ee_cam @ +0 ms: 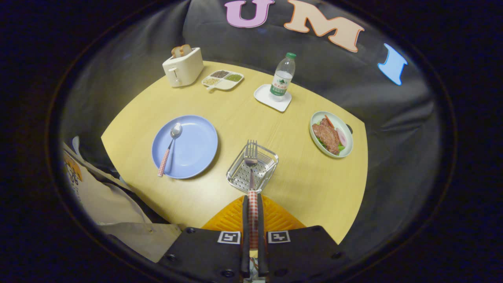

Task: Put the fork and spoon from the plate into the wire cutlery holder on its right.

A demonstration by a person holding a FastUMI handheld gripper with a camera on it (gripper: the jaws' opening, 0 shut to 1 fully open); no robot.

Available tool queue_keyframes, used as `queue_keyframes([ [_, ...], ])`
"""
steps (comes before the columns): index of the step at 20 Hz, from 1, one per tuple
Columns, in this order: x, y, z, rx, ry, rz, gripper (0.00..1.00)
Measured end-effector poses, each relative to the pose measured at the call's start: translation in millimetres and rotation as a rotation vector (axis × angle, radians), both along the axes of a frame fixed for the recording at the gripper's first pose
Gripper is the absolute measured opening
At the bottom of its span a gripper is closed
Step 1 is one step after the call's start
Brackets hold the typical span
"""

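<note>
A: Gripper view: the gripper (pixel 252 204) is clamping both fingers on the red-checked handle of the metal fork (pixel 251 165), tines hanging over the square wire cutlery holder (pixel 235 177).

B: Risk: releasing high may be bouncing it out. The checked-handled spoon (pixel 169 147) is lying on the round blue plate (pixel 196 153).

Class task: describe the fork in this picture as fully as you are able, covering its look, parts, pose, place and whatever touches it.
The fork has shiny metal tines and neck and a handle in a red-and-white check pattern. The gripper is shut on the handle, both jaws pressing it, so the fork points straight ahead from them. Its tines reach over the wire cutlery holder, near that holder's far rim; whether they touch it cannot be told. It has left the blue plate, where the matching spoon lies.
</note>
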State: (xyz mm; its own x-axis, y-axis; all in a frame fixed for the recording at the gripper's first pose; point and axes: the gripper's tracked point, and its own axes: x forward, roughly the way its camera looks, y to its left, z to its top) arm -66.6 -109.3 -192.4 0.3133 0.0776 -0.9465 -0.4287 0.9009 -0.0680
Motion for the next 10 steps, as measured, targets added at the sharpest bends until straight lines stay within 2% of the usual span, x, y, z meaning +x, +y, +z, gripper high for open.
queue_keyframes([
  [10,-1,-9,-37,-0.087,0.226,0.133,0.11],
])
